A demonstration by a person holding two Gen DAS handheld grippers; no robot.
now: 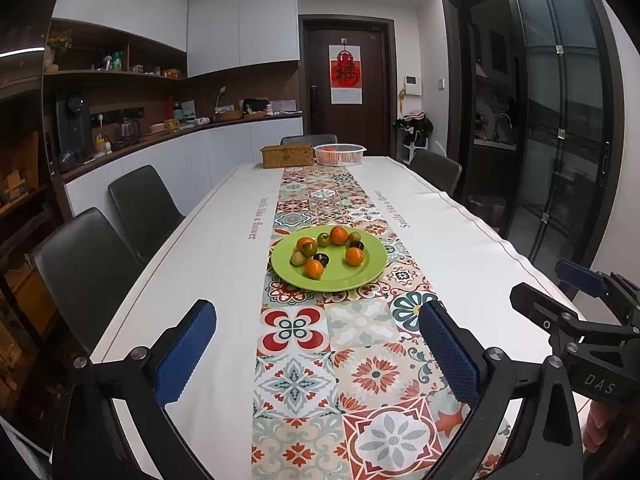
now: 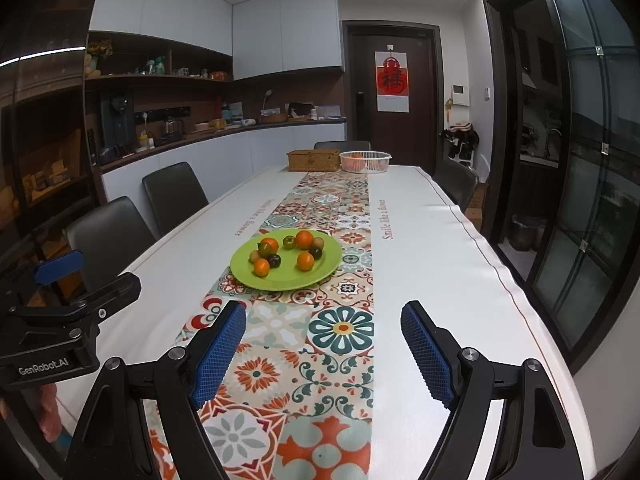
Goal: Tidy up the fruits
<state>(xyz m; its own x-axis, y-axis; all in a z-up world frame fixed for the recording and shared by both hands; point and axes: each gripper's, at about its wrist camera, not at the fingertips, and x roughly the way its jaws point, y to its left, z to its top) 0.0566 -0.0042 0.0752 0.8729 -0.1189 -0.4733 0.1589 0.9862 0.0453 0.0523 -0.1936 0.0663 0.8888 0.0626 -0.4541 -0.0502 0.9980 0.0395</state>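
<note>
The long table (image 1: 208,264) carries a patterned runner down its middle, and on the runner sits the green plate (image 1: 362,276) with the fruits, well ahead of both tools. Far behind it stand a wicker box (image 1: 286,155) and a white basket (image 1: 340,155). The oranges (image 1: 354,256) look firm and light, but round, so they may roll; take each one across its widest part. The small dark fruits (image 1: 321,258) seem softer, so squeeze gently. Your left gripper (image 1: 316,344) and right gripper (image 2: 324,354) both stand open and empty.
</note>
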